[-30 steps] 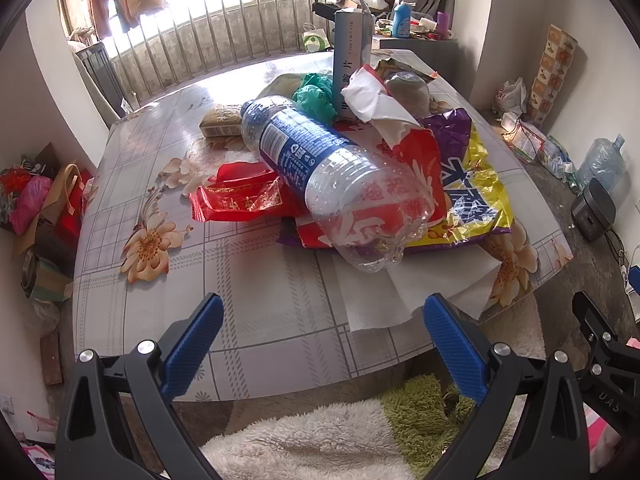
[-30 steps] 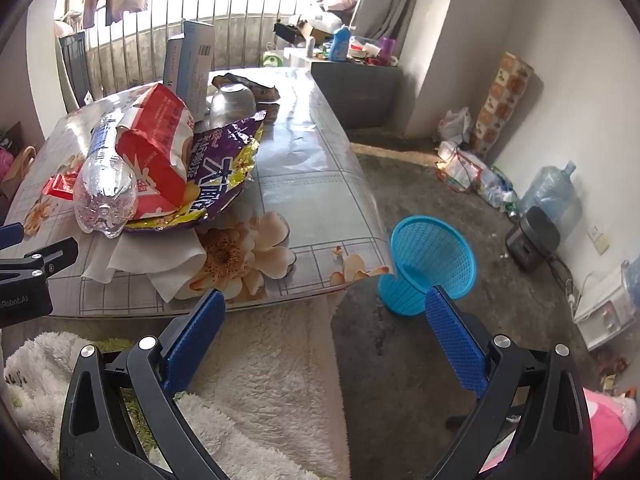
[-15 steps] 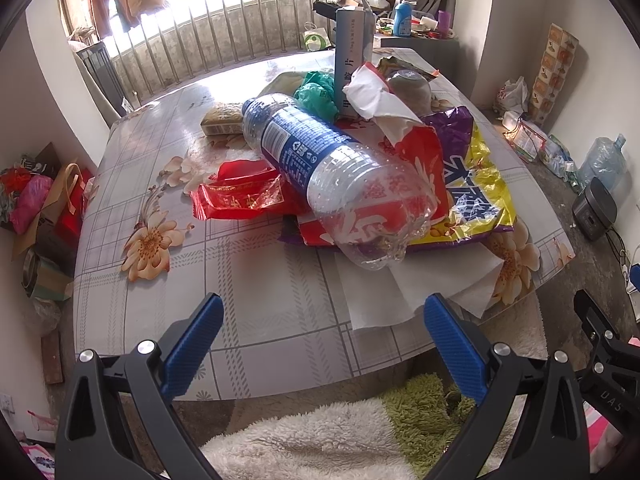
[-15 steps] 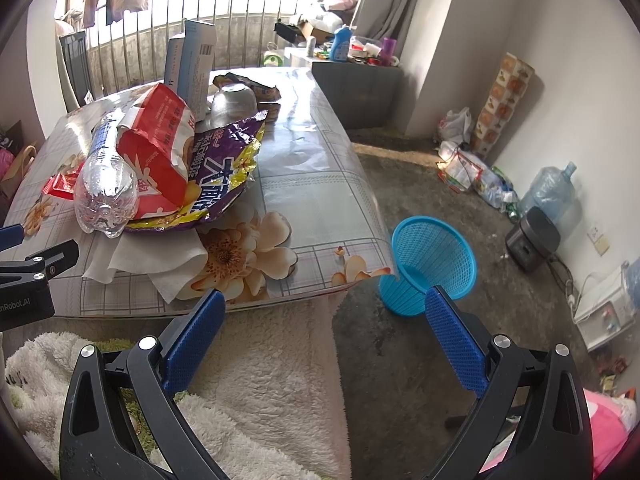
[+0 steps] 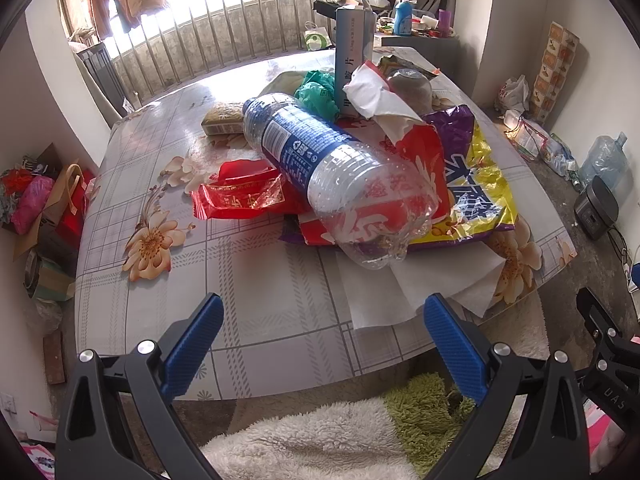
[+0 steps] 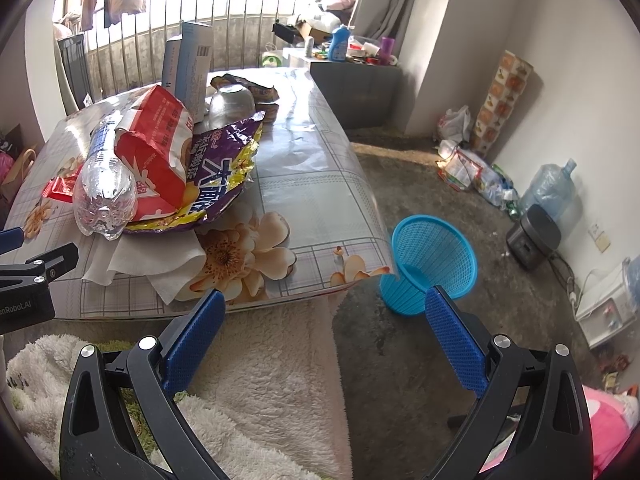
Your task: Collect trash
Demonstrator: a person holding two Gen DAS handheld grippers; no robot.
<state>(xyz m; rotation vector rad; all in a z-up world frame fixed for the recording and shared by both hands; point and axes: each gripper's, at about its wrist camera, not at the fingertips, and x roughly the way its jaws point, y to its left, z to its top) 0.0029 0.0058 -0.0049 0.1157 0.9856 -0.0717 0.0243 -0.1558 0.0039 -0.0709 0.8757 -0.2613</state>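
jaws wide apart and empty on both: left gripper (image 5: 320, 344), right gripper (image 6: 322, 330). plastic bottle (image 5: 336, 176) lies atop the wrapper pile on the table (image 5: 256, 296), dead ahead of left, base toward it, long axis running away up-left. left is nearer.

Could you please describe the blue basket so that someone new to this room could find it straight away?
Start at the table with the flowered cloth and go to its near right corner. On the concrete floor just beyond stands the blue basket, open side up. It alone is bright blue plastic mesh.
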